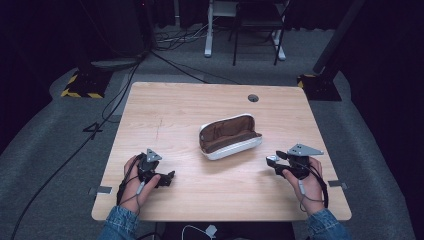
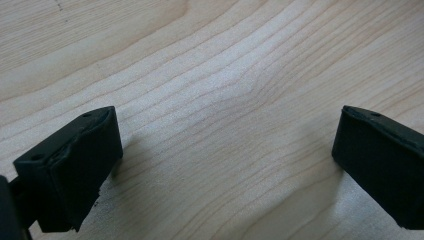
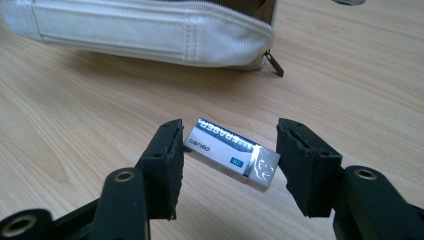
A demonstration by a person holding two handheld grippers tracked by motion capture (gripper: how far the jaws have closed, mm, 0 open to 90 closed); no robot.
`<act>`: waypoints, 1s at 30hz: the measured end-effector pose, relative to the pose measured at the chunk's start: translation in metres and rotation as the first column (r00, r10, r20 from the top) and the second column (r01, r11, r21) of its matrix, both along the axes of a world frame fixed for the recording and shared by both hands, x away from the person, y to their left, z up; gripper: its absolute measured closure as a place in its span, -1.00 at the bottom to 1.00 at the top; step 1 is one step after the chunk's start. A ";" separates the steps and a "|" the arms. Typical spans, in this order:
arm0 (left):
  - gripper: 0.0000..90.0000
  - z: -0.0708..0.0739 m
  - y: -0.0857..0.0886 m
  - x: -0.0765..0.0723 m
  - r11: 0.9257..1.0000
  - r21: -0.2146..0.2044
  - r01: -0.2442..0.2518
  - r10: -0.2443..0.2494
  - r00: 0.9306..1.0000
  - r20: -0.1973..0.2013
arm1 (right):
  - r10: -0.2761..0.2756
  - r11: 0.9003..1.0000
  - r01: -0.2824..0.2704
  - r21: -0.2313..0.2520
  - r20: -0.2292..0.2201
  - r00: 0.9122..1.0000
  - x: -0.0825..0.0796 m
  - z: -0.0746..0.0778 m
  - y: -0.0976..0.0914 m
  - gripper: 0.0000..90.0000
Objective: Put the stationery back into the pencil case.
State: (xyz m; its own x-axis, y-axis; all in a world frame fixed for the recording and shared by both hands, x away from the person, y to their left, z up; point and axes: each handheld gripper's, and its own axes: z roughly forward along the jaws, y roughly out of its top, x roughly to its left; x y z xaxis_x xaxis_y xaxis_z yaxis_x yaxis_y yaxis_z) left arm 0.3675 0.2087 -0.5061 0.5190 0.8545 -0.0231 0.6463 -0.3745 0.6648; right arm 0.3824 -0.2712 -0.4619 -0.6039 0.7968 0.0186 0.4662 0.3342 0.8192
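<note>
right claw (image 3: 227, 160): black jaws closed on small white and blue eraser in paper sleeve (image 3: 231, 152), held above the wood
left claw (image 2: 227, 165): jaws wide apart, nothing between, low over light wooden table (image 2: 225, 65)
white fabric pencil case (image 3: 150, 30): unzipped, lying behind eraser

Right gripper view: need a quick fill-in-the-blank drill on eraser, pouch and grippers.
1. The right gripper is shut on a boxed ____.
2. The white pouch on the table lies with its zipper ____.
3. The left gripper has its jaws ____, nothing between them.

Missing words: eraser; open; open
</note>
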 end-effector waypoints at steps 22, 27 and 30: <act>-1.00 0.000 0.000 0.000 1.000 0.000 0.001 -0.001 1.000 -0.002 | 0.022 0.999 -0.023 0.046 0.032 0.999 0.021 0.039 0.015 0.02; -1.00 0.000 0.000 0.000 1.000 0.000 0.000 0.000 1.000 0.000 | 0.026 0.998 -0.028 0.051 0.035 0.999 0.030 0.045 0.021 0.02; -1.00 0.000 0.000 0.000 1.000 0.000 0.000 0.000 1.000 0.000 | 0.036 0.998 -0.037 0.045 0.037 0.999 0.034 0.049 0.027 0.02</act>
State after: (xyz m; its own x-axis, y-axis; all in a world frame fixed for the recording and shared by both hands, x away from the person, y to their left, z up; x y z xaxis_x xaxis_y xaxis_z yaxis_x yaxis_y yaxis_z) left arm 0.3675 0.2087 -0.5062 0.5190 0.8545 -0.0230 0.6462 -0.3746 0.6649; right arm 0.4163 -0.2442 -0.4129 -0.6335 0.7730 0.0326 0.4244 0.3120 0.8500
